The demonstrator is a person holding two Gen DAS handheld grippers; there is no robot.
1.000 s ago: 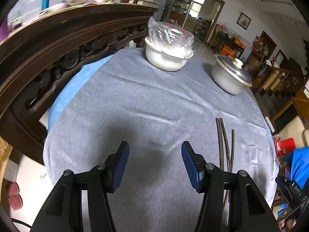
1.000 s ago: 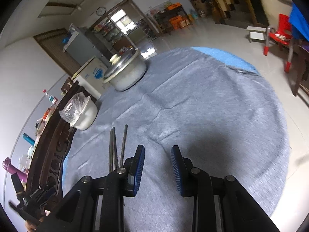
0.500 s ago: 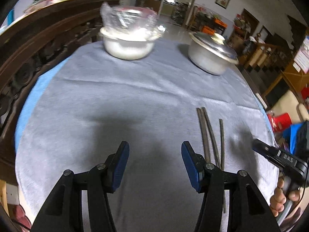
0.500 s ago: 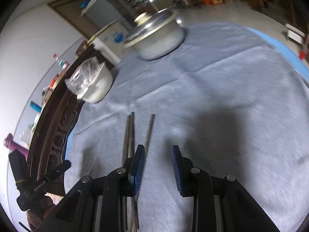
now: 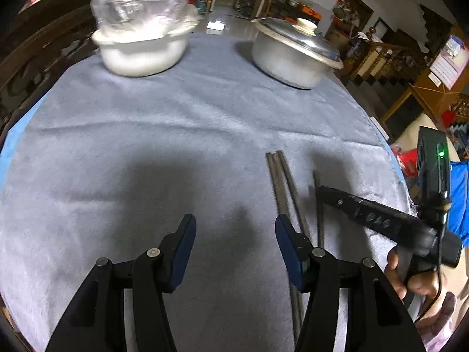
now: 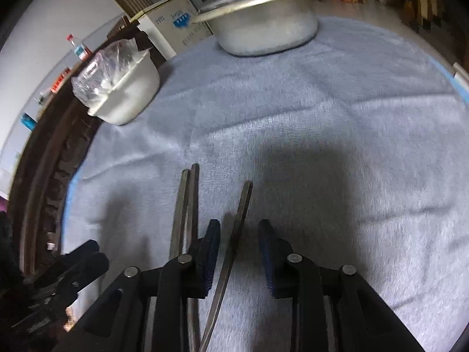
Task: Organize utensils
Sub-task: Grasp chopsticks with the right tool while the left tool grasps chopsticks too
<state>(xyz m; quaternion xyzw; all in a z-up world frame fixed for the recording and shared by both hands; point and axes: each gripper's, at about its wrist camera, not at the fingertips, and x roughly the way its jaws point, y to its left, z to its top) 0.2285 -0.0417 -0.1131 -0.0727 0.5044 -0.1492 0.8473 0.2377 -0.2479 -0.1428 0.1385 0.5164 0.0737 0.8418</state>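
Grey cloth covers the tabletop (image 5: 146, 123), where the left tongs (image 5: 234, 234), pads apart and empty, have the chopsticks (image 5: 283, 193) lying at two o'clock, while the right tongs (image 6: 239, 252) are closing astride the single chopstick (image 6: 237, 234), which runs toward twelve o'clock.

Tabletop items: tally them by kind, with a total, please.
Chopsticks: 3, a touching pair and a single chopstick lying between the closing jaws of the right gripper
Lidded metal pot: 1
White bowl with plastic wrap: 1
Grey cloth: 1
Total: 6
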